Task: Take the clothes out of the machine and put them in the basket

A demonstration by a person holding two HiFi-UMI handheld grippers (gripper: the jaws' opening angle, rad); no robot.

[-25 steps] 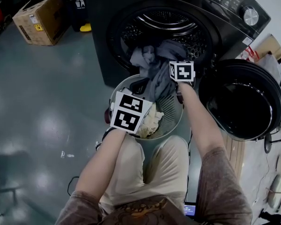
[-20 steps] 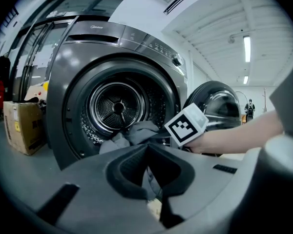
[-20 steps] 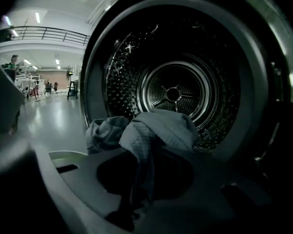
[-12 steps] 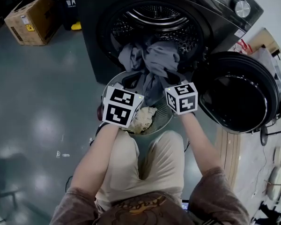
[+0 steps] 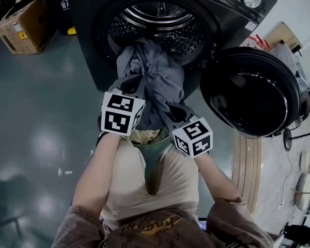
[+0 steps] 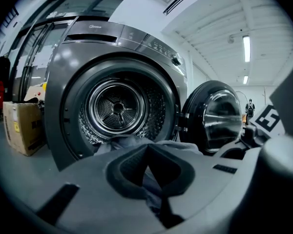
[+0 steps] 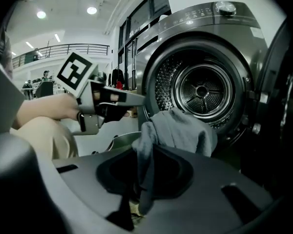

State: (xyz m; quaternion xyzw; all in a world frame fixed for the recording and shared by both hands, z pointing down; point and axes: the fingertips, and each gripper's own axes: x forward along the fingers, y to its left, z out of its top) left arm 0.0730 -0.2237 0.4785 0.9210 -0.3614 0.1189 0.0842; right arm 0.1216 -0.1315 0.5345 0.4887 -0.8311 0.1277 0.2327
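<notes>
A grey garment (image 5: 154,74) hangs from the washing machine's drum (image 5: 155,14) down toward the basket (image 7: 118,139). In the head view my left gripper (image 5: 130,80) is on the garment's left side and my right gripper (image 5: 171,110) on its lower right. Both are shut on the grey cloth. Grey fabric (image 6: 147,177) sits between the jaws of my left gripper (image 6: 154,191). A fold of the garment (image 7: 178,128) drops between the jaws of my right gripper (image 7: 139,191). Cream cloth (image 5: 144,135) lies in the basket, which is mostly hidden.
The machine's round door (image 5: 253,92) stands open at the right. A cardboard box (image 5: 18,22) sits on the floor at the far left. The person's knees (image 5: 144,180) are just behind the basket. Bare grey floor (image 5: 41,112) lies to the left.
My right gripper has drawn back from the drum's mouth toward the person, pulling the grey garment further out. The left gripper has kept its place by the basket.
</notes>
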